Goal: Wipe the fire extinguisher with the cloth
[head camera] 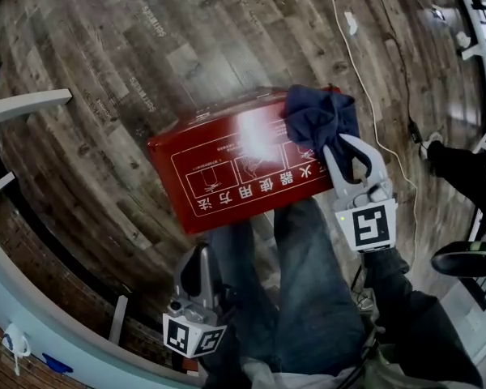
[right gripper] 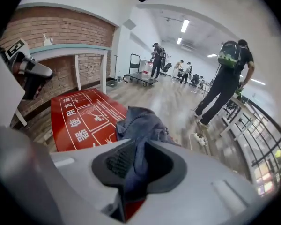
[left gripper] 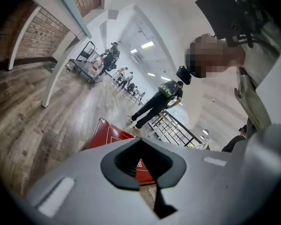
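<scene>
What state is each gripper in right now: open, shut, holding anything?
Left gripper: shut, nothing between the jaws.
Right gripper: shut on the dark blue cloth.

The red box has white Chinese characters on its lid, 火器使用方法, running beside a row of three line-drawn instruction panels. Some floor planks carry small pale print, too blurred to read.
</scene>
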{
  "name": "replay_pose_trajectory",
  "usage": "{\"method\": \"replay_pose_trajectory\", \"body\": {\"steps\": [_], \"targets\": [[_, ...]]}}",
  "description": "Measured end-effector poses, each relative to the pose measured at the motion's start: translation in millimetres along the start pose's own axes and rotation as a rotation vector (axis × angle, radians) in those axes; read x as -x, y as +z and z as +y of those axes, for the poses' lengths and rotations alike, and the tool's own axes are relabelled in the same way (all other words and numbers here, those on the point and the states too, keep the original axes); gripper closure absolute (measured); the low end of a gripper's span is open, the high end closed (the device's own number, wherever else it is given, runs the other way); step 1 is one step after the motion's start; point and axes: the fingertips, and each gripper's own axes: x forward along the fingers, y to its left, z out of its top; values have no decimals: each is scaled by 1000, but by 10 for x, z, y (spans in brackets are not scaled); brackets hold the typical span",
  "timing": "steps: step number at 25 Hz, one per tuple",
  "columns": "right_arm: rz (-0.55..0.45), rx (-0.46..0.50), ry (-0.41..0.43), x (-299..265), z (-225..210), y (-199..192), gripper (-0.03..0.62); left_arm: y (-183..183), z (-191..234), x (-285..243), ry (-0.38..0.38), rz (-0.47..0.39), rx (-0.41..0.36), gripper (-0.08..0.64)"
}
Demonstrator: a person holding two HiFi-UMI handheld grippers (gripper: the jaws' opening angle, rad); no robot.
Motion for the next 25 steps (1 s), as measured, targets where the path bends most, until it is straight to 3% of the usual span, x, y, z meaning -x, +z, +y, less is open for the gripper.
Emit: {"method": "replay_pose_trajectory", "body": {"steps": [3, 6, 9, 11, 14, 16, 17, 19, 21, 23, 25], "targets": [[7, 9, 100, -121, 388, 229, 525, 63, 112, 77, 18, -15, -9, 558], [-37, 21, 277, -245, 1238, 639, 525, 128, 314, 147, 61, -10, -50, 558], [-129, 110, 389, -251, 1952, 959, 525, 143, 544, 210, 119, 4, -83, 558], [-145, 153, 434, -211, 2135, 968, 526, 135, 642, 228, 140, 10, -92, 558], [-127, 154, 454, -170, 1935, 877, 525, 126, 687, 220, 145, 13, -90, 558], [-97, 188, 364, -130, 1487, 715, 525, 121, 654, 196, 131, 13, -88, 558], [-61, 157, 295, -85, 1200, 564, 525, 117, 629, 179, 121, 12, -86, 558], [34, -12, 155, 48, 659, 195, 525, 102, 576, 147, 103, 12, -81, 558], [93, -88, 90, 167, 415, -25, 525, 86, 528, 129, 90, 13, -76, 558], [132, -17, 148, 225, 636, -16, 526, 84, 498, 115, 82, 12, -72, 558], [154, -14, 306, 233, 1230, 132, 526, 98, 506, 118, 86, 8, -71, 558]]}}
